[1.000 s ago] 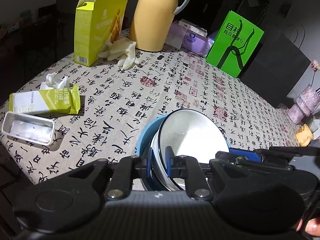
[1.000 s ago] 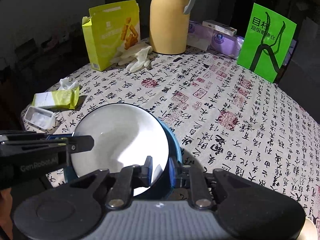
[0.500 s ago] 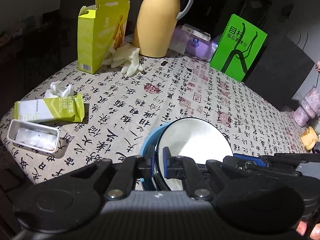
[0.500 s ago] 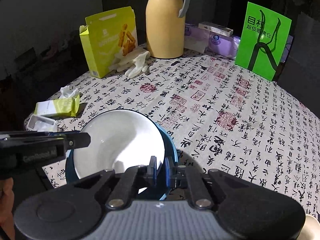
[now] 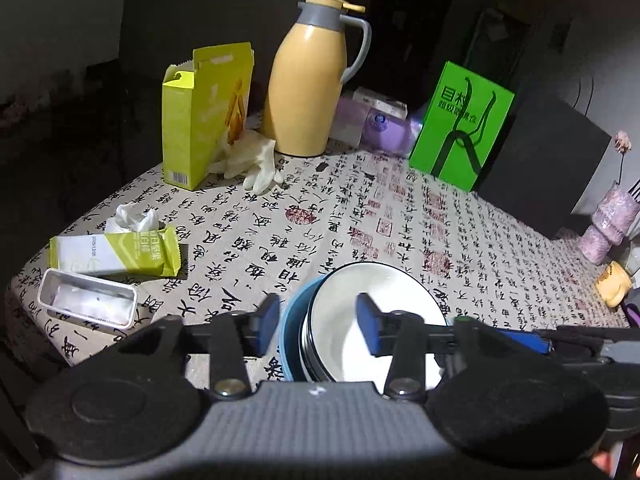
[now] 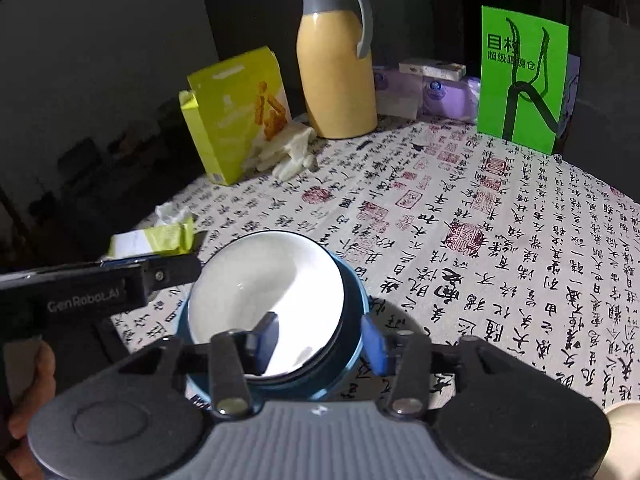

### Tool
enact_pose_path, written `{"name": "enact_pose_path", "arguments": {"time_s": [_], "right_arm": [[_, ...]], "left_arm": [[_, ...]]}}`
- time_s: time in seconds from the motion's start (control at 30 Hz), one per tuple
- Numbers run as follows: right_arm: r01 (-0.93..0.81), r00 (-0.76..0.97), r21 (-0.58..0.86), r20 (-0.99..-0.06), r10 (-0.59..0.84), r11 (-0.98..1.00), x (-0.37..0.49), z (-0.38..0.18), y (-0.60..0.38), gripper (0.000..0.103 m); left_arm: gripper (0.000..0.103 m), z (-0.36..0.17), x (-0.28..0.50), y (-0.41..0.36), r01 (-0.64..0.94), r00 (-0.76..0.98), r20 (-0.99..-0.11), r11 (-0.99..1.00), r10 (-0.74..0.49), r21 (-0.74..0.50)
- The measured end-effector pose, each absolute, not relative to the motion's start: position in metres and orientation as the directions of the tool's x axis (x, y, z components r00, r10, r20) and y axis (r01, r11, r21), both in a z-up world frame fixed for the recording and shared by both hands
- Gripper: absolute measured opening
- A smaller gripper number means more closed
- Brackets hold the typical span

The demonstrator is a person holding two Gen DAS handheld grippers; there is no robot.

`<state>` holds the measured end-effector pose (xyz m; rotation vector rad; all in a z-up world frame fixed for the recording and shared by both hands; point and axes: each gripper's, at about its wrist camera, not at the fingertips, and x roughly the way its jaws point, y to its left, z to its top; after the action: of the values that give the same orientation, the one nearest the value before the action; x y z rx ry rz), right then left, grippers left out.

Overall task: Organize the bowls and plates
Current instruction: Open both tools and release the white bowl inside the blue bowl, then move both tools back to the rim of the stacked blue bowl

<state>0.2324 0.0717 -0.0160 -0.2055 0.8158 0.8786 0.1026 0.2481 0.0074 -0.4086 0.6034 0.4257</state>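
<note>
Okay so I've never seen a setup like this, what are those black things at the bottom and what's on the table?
Those are two hand-held grippers, each with a camera looking along its fingers. The left gripper and right gripper are both open, straddling opposite rims of a white bowl with a dark rim nested in a blue bowl, holding nothing. On the calligraphy-print tablecloth stand a yellow thermos jug, a yellow-green snack carton and a bright green card; pale rubber gloves lie nearby.
</note>
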Motion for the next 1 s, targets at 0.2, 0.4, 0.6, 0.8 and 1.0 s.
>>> {"name": "enact_pose_path", "arguments": {"time_s": [0.2,0.4,0.6,0.8,1.0], "right_arm": [[-0.752,0.403,0.176,-0.639,0.655,0.635,0.214,-0.014,0.043,0.089],[-0.738,0.481,0.161,-0.556,0.678,0.656,0.19,-0.013,0.011,0.103],[-0.721,0.559,0.131,-0.469,0.684,0.68,0.16,-0.016,-0.026,0.103],[-0.71,0.619,0.083,-0.399,0.676,0.699,0.131,-0.024,-0.059,0.103],[-0.71,0.644,-0.001,-0.407,0.648,0.704,0.11,-0.035,-0.075,0.103]], "left_arm": [[0.1,0.005,0.077,0.246,-0.484,0.787,-0.549,0.834,0.283,-0.264],[0.103,0.001,0.043,0.234,-0.498,0.825,-0.452,0.815,0.339,-0.297],[0.103,-0.006,0.011,0.217,-0.488,0.849,-0.397,0.806,0.349,-0.334],[0.103,-0.019,-0.016,0.194,-0.462,0.874,-0.347,0.806,0.341,-0.37],[0.103,-0.029,-0.025,0.169,-0.443,0.878,-0.351,0.828,0.325,-0.343]]}}
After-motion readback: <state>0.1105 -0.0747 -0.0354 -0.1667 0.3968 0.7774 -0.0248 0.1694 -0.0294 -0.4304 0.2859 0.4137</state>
